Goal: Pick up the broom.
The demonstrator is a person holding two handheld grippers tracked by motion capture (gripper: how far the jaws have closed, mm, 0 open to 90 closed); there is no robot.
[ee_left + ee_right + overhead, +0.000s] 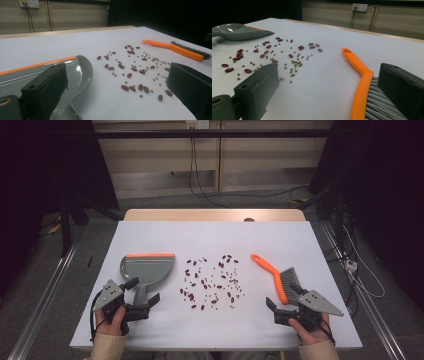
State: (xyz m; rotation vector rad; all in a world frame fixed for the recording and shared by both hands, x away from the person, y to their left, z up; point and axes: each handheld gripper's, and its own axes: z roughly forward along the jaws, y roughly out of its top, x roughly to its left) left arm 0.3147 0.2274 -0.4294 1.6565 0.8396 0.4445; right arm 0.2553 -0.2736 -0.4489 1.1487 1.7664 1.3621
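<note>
Scattered red and green beans [212, 282] lie centrally. Left gripper [142, 301], jaws released, straddles the grey orange-edged plastic dustpan [147, 268]; right gripper [282, 302], likewise released, adjoins the orange-handled grey-bristled brush [278, 275].

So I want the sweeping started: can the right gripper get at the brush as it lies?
Probably yes: the right gripper is open beside the brush, and nothing lies between them.
</note>
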